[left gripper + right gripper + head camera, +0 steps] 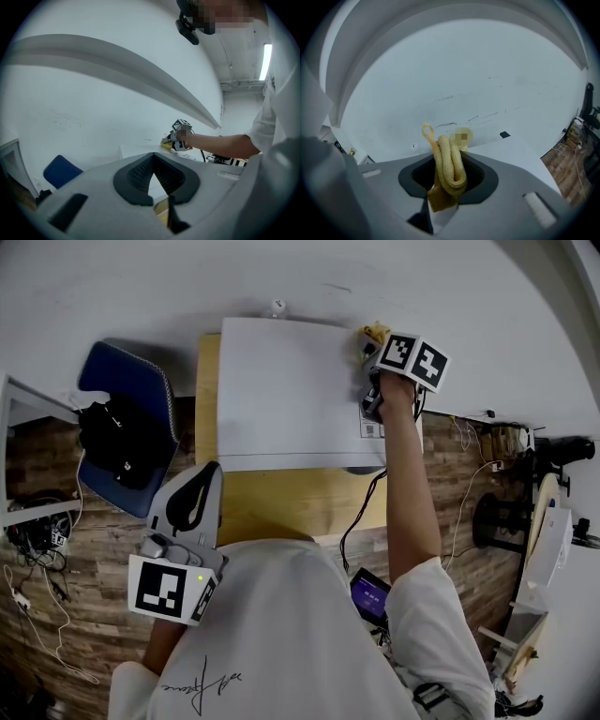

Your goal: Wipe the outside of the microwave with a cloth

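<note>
The white microwave (291, 399) stands on a wooden table (281, 507) against the wall; I look down on its top. My right gripper (372, 351) is at the top's far right corner, shut on a folded yellow cloth (373, 333). In the right gripper view the cloth (449, 164) bulges out between the jaws of the right gripper (447, 185), above the microwave's top (511, 150). My left gripper (204, 476) hangs near my body at the table's front left, shut and empty. The left gripper view shows the left gripper (153, 158), the microwave (136, 151) and the distant cloth (167, 142).
A blue chair (131, 395) with a black bag (117, 442) stands left of the table. A black cable (361, 512) runs down from the microwave's right side. A device with a purple screen (368, 594) is near my right elbow. Cables and equipment litter the floor on both sides.
</note>
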Action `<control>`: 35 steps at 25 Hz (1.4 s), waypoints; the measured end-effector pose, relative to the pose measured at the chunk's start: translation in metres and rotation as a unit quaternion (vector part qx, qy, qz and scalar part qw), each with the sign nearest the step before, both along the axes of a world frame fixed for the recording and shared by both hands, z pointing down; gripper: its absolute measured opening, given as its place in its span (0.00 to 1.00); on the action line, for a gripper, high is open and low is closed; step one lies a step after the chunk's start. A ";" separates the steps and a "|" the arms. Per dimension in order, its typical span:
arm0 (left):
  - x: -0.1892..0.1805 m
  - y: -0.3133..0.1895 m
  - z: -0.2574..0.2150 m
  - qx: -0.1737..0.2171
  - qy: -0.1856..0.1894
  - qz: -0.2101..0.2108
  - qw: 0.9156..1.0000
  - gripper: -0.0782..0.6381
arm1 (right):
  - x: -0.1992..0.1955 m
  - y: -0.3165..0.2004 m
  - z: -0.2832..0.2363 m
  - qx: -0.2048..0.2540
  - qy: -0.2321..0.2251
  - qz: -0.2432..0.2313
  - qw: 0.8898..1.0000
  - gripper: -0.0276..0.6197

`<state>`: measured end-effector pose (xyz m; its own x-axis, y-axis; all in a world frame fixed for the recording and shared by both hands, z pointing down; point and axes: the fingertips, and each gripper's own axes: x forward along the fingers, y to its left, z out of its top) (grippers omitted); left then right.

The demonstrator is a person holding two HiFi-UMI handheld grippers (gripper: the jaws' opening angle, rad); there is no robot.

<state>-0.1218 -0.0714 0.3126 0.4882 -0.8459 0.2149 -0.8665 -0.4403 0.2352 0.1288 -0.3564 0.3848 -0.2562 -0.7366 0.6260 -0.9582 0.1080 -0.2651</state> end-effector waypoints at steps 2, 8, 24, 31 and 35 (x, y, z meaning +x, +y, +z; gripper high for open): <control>0.000 0.000 0.000 0.001 0.000 0.000 1.000 0.10 | -0.007 0.001 0.001 0.000 -0.001 -0.005 1.000 0.22; -0.006 -0.002 0.003 0.002 0.002 -0.001 1.000 0.10 | -0.034 0.001 0.003 0.001 -0.011 -0.016 1.000 0.22; -0.004 0.002 -0.001 0.005 0.004 -0.003 1.000 0.10 | -0.091 0.009 0.000 0.003 -0.012 -0.056 0.998 0.22; -0.013 0.005 -0.003 0.006 0.006 -0.013 1.000 0.10 | -0.123 0.013 -0.001 0.003 -0.014 -0.080 0.997 0.22; -0.019 0.007 -0.003 0.006 0.008 -0.026 1.000 0.10 | -0.145 0.017 0.000 0.001 -0.018 -0.098 0.995 0.22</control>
